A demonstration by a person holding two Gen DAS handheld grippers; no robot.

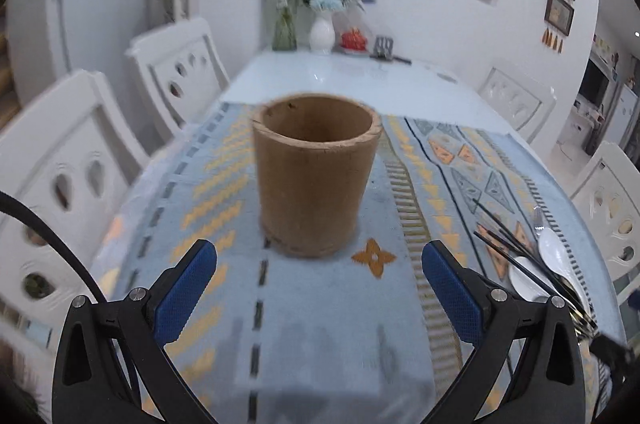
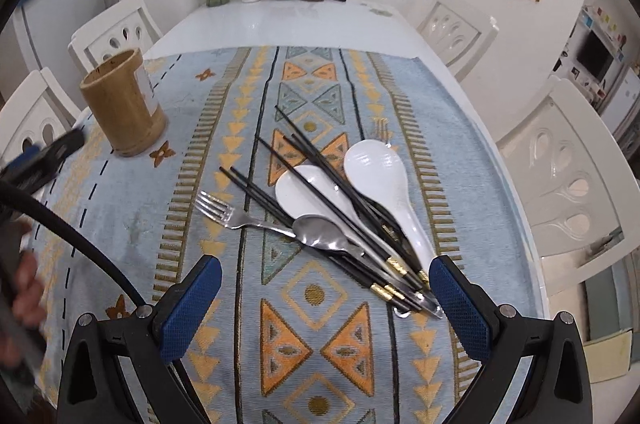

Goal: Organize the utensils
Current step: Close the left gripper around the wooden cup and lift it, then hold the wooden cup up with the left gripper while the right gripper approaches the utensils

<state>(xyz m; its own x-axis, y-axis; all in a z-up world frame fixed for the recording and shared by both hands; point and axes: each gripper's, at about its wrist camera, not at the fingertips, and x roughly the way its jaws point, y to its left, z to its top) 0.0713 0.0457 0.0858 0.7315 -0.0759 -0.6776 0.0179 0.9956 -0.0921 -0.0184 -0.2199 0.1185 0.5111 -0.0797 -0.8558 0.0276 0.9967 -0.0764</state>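
Utensils (image 2: pixel 344 220) are lying in a loose heap on the patterned cloth (image 2: pixel 320 324), straight ahead of my right gripper (image 2: pixel 326 278), while the bamboo holder (image 1: pixel 316 175) is standing upright well to their left, dead centre before my left gripper (image 1: pixel 319 256).

Starting at the left: I am holding the left gripper just short of the holder with its blue pads wide apart and nothing between them. The holder looks empty from here, so I judge no utensil has gone in yet. I would be steadying it rather than lifting it, closing gently around its lower wall so it is not tipping when something drops in. That view is blurred, so I cannot say how near the pads are to its base.

Moving rightward, the fork (image 2: pixel 236 216) is lying apart from most of the pile, tines pointing left, its handle running under the metal spoon (image 2: pixel 324 232). The black chopsticks (image 2: pixel 320 175) are fanning across the two white spoons (image 2: pixel 380 179), their gold-banded ends bunched near my right pad.

My right gripper is hovering over the near end of that heap, pads spread and holding nothing. I am thinking the chopsticks on top are the sensible first pick, taken near their banded ends where they are gathering together; pinching lower risks dragging the spoons underneath. The ceramic looks slippery, so I would be gripping those by the handle.
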